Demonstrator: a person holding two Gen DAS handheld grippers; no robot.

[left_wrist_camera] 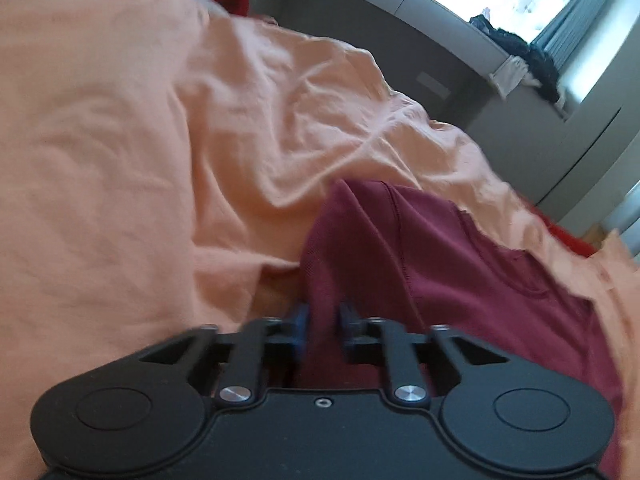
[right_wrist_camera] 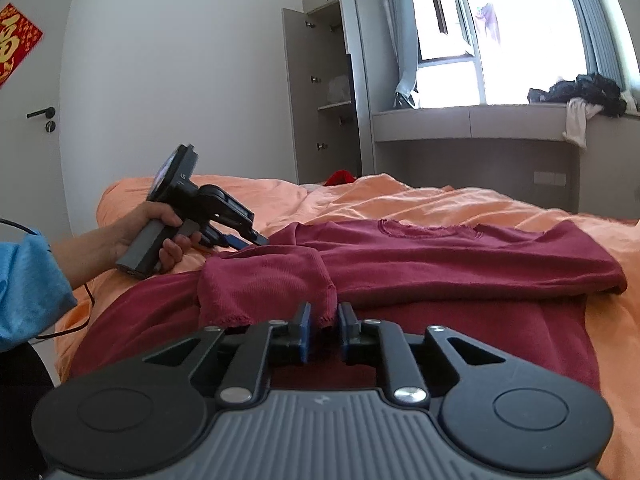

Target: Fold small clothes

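Observation:
A maroon long-sleeved shirt (right_wrist_camera: 440, 256) lies spread on the orange bed cover (right_wrist_camera: 440, 200), one sleeve (right_wrist_camera: 264, 280) folded across its body. My right gripper (right_wrist_camera: 324, 322) is open; the sleeve's cuff corner hangs loosely between its blue pads. A hand (right_wrist_camera: 152, 224) holds my left gripper (right_wrist_camera: 260, 240) at the shirt's far left edge. In the left wrist view, a ridge of the maroon shirt (left_wrist_camera: 460, 272) runs up into my left gripper (left_wrist_camera: 324, 320) and fills the gap between its pads, so it is shut on the cloth. That view is blurred.
Rumpled orange bedding (left_wrist_camera: 120, 140) covers the whole bed. A small red item (right_wrist_camera: 340, 178) lies at the bed's far side. An open wardrobe (right_wrist_camera: 320, 80) stands behind, and dark clothes (right_wrist_camera: 580, 90) are piled on the window ledge. A blue sleeve (right_wrist_camera: 28, 280) is at the left edge.

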